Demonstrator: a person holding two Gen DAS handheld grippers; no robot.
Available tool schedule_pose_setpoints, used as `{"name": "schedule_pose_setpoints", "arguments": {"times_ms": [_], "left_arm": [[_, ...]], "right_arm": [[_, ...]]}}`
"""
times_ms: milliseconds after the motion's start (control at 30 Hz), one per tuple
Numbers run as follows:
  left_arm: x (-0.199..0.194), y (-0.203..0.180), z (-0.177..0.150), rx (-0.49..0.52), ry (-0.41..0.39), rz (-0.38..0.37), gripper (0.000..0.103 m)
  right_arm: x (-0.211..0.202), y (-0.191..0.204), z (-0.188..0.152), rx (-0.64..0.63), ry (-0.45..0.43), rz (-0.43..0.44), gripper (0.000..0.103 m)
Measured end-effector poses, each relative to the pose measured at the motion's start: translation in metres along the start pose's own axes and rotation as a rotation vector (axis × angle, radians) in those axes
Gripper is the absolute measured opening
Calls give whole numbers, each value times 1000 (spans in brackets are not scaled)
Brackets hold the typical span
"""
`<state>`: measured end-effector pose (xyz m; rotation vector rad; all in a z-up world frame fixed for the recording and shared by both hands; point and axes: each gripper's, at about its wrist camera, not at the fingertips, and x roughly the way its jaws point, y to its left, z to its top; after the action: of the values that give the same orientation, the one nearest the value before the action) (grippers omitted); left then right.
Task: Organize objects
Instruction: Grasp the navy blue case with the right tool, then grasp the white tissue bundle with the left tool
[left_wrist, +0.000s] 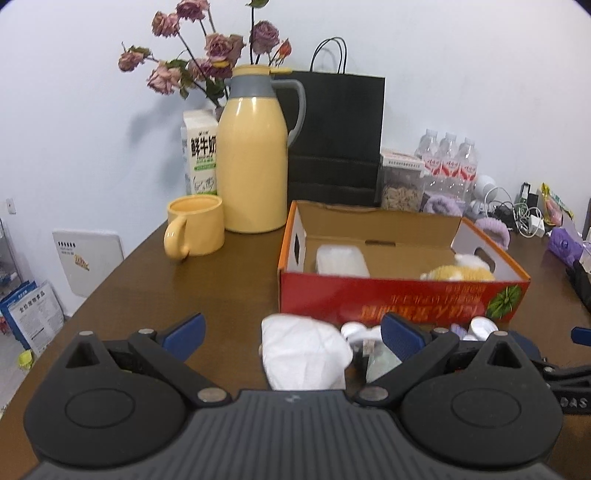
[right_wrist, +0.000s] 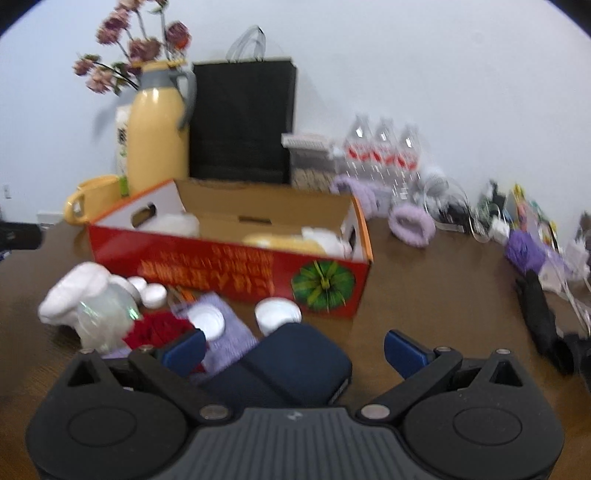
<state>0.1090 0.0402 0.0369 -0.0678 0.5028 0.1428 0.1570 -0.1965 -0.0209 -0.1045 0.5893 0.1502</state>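
Noting both grippers' jaws standing apart, we are finding the dark pouch (right_wrist: 295, 363), lower centre, nearest the right gripper (right_wrist: 293, 349); left gripper (left_wrist: 291, 334) is facing the white cloth (left_wrist: 304, 352).

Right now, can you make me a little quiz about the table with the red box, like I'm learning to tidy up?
1. True or false: the red box already has things inside.
2. What stands right next to the yellow jug: A yellow mug, B teapot, C bowl?
3. Fill in: both grippers, left gripper and right gripper, are ____.

Key: 1 true, a white container and a yellow plush toy. 2 A, the yellow mug. 3 open.
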Motion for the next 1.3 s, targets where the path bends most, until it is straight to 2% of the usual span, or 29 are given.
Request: {"name": "schedule_pose_setpoints", "arguments": {"times_ms": [167,367,567,733,800,1100,1300], "left_arm": [[0,5,-11,-22,25,-1,103],[3,11,-19,-50,54,4,103],[4,16,-24,-55,68,11,103],[5,18,-27,-53,70,22,103],[6,19,-28,-55,74,26,103],[16,21,-33,-55,98,40,103],[29,24,-36,-68,117,44,103]], "right_arm": [[23,5,-6,45,80,-20,103],[38,8,-15,63,132,-12,103],[37,-3,-20,21,129,62,101],[38,-19,-18,-8,135,152,89],[38,-22,-16,-10,128,149,79],[34,-23,-22,-26,34,131,67],[22,-27,-22,-3,-57,114,64]]}}
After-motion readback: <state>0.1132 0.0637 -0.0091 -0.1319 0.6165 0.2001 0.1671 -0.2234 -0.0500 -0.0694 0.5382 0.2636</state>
